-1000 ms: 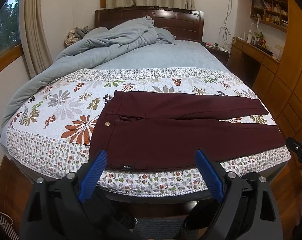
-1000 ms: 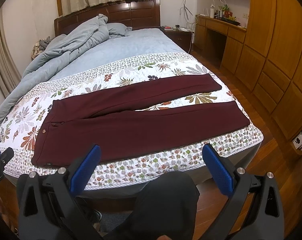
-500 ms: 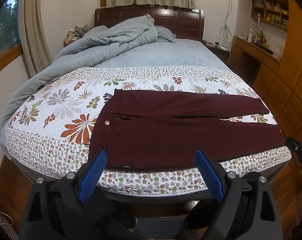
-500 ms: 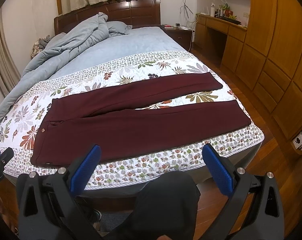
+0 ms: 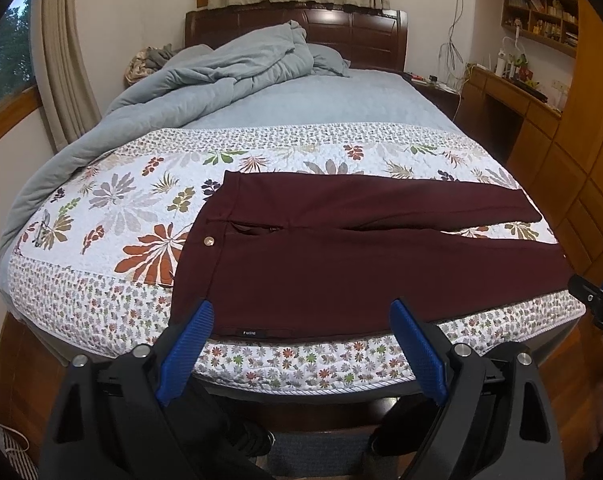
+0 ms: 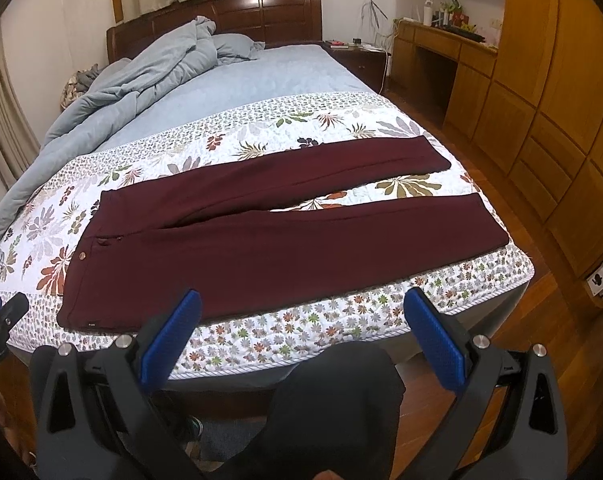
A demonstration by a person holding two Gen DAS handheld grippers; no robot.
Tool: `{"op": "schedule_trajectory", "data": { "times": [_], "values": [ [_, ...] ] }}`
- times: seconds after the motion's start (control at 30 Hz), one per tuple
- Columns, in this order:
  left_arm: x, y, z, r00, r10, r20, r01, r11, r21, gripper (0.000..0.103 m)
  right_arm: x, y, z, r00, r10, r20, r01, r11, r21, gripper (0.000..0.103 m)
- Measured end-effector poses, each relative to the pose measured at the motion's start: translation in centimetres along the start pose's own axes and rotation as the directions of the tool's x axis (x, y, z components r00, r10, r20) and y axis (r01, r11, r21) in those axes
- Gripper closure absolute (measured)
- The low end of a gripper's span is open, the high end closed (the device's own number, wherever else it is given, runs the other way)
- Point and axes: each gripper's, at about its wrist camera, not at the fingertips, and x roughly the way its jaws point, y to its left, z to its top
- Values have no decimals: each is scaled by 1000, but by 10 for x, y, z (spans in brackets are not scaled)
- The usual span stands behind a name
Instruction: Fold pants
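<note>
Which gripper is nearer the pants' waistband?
Left. The left gripper hangs just before the waistband; the right gripper faces the pants mid-leg, farther along.

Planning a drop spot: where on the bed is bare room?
Free: floral quilt left of the pants waistband; blue sheet between quilt and headboard; small wedge between the legs. Crowded: comforter heaped far-left; pants fill the near edge.

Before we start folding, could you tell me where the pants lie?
The pants lie flat on the floral quilt near the bed's foot edge, waistband left.
</note>
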Motion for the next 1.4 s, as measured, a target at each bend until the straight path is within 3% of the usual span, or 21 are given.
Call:
{"op": "schedule_trajectory", "data": {
  "times": [0.23,0.33,0.43,0.47,0.5,0.57,0.7,0.8,0.9,0.97,1.03,1.07,1.13,1.2,1.27,1.33,1.4],
  "values": [
    [21,1,4,999,-12,-32,12,1000,7,13,16,1,1,1000,4,-23,-4,1000,-4,2],
    [43,11,12,994,-81,-68,81,997,-3,13,25,5,3,999,25,-24,-25,999,-24,2],
    [74,34,28,979,-195,-62,197,980,26,13,31,7,8,977,202,64,-197,978,-68,2],
    [86,41,34,965,-254,-70,259,964,57,13,35,9,11,964,248,95,-238,965,-110,2],
    [98,51,42,948,-304,-92,312,946,87,13,40,11,15,963,251,93,-237,961,-142,2],
    [131,78,65,947,-293,-135,308,945,109,13,63,18,27,978,198,64,-179,957,-227,2],
    [202,143,113,934,-299,-195,307,952,13,13,107,17,48,966,255,-51,-260,939,-227,2],
    [277,202,152,887,-400,-230,364,913,-182,13,141,13,65,940,312,-140,-332,929,-161,2],
    [328,225,175,869,-434,-237,384,894,-231,13,169,15,73,925,327,-195,-350,932,-95,2],
    [370,235,188,841,-478,-252,415,870,-267,13,178,20,71,918,335,-215,-358,930,-80,2],
    [407,243,195,793,-552,-259,464,822,-331,13,189,25,67,918,315,-242,-344,935,-89,2],
    [422,246,199,777,-573,-262,483,809,-335,13,194,27,65,917,306,-257,-338,937,-92,2],
    [443,246,205,773,-569,-280,492,817,-301,13,205,30,63,912,294,-286,-332,939,-93,2],
    [461,247,209,757,-578,-303,508,814,-282,13,214,30,61,911,279,-304,-319,943,-91,2],
    [477,248,208,731,-597,-332,536,802,-262,13,225,30,61,907,271,-322,-310,948,-75,2],
    [479,246,208,690,-636,-346,593,770,-233,13,235,30,62,904,264,-336,-301,951,-64,2],
    [479,247,208,610,-714,-343,676,695,-245,13,243,33,64,903,255,-346,-292,954,-60,2]
  ]
}}
